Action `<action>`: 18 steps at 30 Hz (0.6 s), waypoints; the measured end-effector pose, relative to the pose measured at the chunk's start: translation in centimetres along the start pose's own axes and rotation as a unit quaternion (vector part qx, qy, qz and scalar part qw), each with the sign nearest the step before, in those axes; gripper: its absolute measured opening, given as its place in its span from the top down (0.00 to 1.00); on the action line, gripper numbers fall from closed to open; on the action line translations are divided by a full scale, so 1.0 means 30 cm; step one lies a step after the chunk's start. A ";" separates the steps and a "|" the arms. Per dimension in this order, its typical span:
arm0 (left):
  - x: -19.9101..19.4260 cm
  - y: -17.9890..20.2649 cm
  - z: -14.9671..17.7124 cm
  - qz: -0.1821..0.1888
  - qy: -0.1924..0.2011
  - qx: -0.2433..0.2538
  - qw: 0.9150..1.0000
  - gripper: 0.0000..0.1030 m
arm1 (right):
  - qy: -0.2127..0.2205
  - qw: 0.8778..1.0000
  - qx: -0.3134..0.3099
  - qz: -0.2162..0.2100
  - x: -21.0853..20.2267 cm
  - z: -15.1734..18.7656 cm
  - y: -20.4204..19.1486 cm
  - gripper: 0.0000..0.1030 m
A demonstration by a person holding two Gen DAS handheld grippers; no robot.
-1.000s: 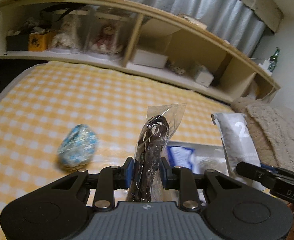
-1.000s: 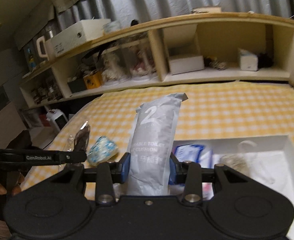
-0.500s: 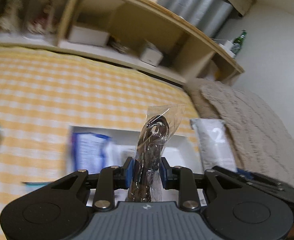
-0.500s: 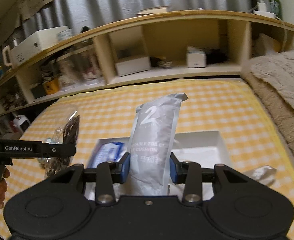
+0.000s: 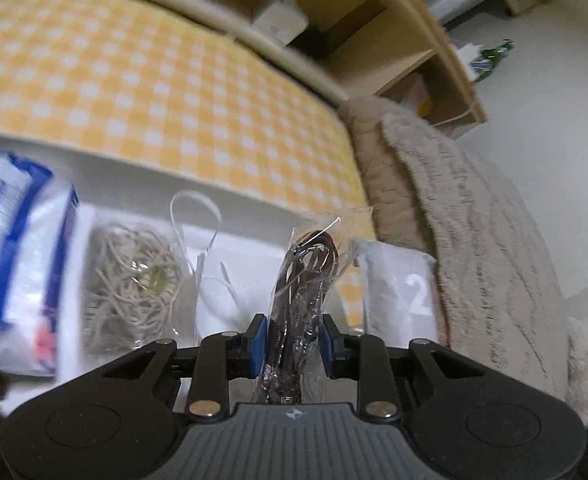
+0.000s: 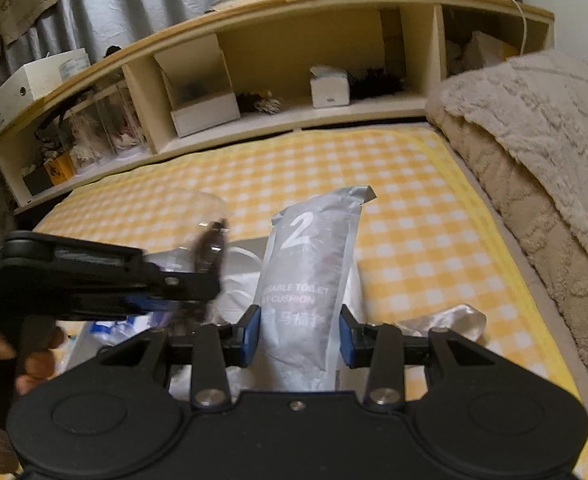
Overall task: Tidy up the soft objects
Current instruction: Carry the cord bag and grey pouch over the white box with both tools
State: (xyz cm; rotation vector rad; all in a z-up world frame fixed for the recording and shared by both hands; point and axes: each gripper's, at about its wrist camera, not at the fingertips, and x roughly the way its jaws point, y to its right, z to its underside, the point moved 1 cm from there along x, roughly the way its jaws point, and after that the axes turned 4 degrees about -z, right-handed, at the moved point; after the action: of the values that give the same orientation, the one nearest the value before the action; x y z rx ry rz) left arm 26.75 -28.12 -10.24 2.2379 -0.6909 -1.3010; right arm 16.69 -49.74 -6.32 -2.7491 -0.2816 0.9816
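Yellow-and-white checked bedding (image 6: pixel 394 184) fills the middle of both wrist views, with a wooden headboard shelf (image 6: pixel 294 4) curving across the top of the right view and a beige knitted blanket (image 6: pixel 542 128) heaped along the right edge. Lower centre of the left view, a white tray (image 5: pixel 237 216) sits on the bed, apparently the collecting point for the soft goods: it already holds a blue-and-white plastic pack (image 5: pixel 17 264) at the far left, a clear bag of pale tangled cord (image 5: pixel 133 288) beside it, and a flat white pouch with a loop of white string (image 5: pixel 213 276). The right gripper (image 6: pixel 298 338) pinches a grey foil packet (image 6: pixel 314 264) upright between its blue pads; the packet carries a large white "2" and the partly readable words "…ABLE TOILET … CUSHION" above smaller characters too blurred to read. The left gripper (image 5: pixel 294 340), pressed nearly together, clamps a clear cellophane sleeve of dark brown cord (image 5: pixel 306 280), also held upright. Both items are gripped low on their wrappers, likely so the loose tops stay clear of the fingers on release. Seen from the right view, the left gripper crosses the left of the frame just above the tray, blurred, with a hand (image 6: pixel 33 356) on its handle. Judging by the poses, both packets are about to be set in the tray. A crumpled clear wrapper (image 6: pixel 450 320) lies on the bedding beside it.
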 end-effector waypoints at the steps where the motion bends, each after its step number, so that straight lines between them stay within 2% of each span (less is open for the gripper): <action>1: 0.030 -0.004 -0.002 -0.005 -0.002 -0.006 1.000 0.72 | -0.003 1.000 0.002 -0.002 0.009 0.003 0.013 0.61; 4: 0.097 -0.021 -0.008 -0.034 0.002 -0.018 0.999 0.72 | -0.009 1.000 0.001 -0.010 0.035 0.006 0.035 0.61; 8: 0.110 -0.058 -0.025 -0.083 0.037 -0.025 0.996 0.72 | -0.020 1.000 -0.003 -0.020 0.090 0.004 0.045 0.61; 11: 0.097 -0.079 -0.030 -0.097 0.063 -0.026 0.993 0.72 | -0.026 0.999 -0.005 -0.029 0.144 -0.005 0.044 0.61; 14: 0.103 -0.082 -0.032 -0.100 0.062 -0.026 0.993 0.70 | -0.037 0.998 -0.013 -0.040 0.205 -0.013 0.034 0.61; 16: 0.113 -0.072 -0.034 -0.103 0.060 -0.019 0.993 0.68 | -0.046 0.998 -0.019 -0.043 0.243 -0.016 0.028 0.58; 18: 0.111 -0.065 -0.035 -0.109 0.049 -0.009 0.993 0.63 | -0.047 0.998 -0.019 -0.035 0.265 -0.017 0.023 0.47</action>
State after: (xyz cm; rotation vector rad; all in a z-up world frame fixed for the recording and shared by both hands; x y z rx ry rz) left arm 29.47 -28.56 -13.13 2.3967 -0.4064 -1.2786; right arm 23.14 -48.49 -10.89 -2.7110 -0.4142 1.0990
